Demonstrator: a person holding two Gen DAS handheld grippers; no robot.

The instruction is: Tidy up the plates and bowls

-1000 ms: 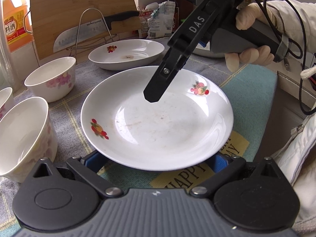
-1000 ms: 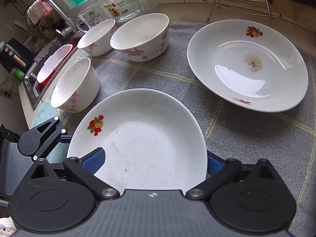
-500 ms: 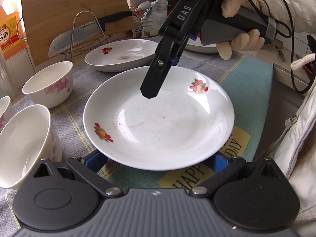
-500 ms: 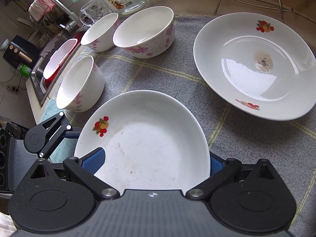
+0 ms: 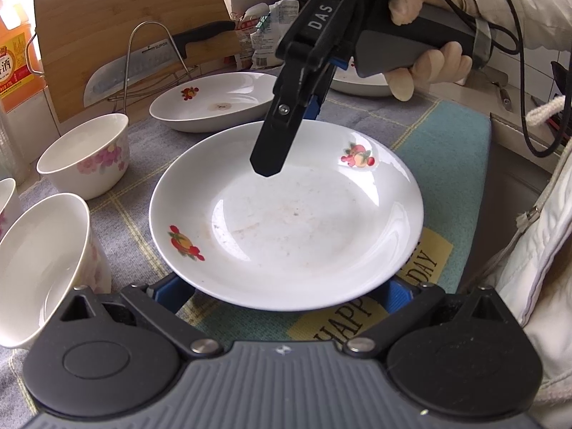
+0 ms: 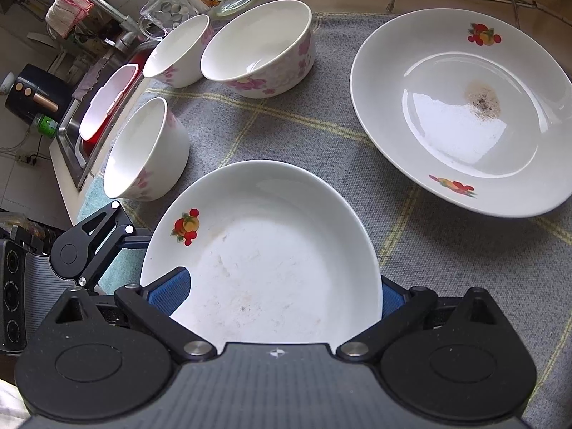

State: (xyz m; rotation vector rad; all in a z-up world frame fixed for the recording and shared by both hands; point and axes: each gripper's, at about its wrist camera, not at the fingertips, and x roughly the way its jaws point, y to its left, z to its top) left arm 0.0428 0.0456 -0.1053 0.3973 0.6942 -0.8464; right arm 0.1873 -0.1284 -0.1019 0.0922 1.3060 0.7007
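right claw [image 6: 280, 293]: spread wide and straddling the far edge of the plate [image 5: 286, 221] – one finger [image 5: 275, 136] hangs over the inside of it, the other goes under the rim. Not pinching anything yet as far as I can see.

left claw [image 5: 284, 291]: also spread wide, both blue pads tucked under the near rim. Can't tell if the rim actually sits on them or just overhangs.

plate: middle of the grey checked mat [image 6: 286, 125], between the two claws, fruit prints on the rim, some dried smears inside. It looks like it's sitting on the mat, though I can't rule out a slight lift.

what changed: honestly almost nothing over the last second. Both views wobble a bit, but the claws are in the same spots around the plate and neither has closed.

what that means: my guess is the grab is lined up but not made, so this plate hasn't gone anywhere.

next stop, probably: the second plate [image 6: 464, 107], just beyond on the mat with a burnt-looking spot in it – stacking there seems the obvious move.

bowls: three flowered ones [image 6: 257, 35] [image 6: 178, 50] [image 6: 146, 146] sit loose toward the sink [image 6: 71, 132], unstacked.
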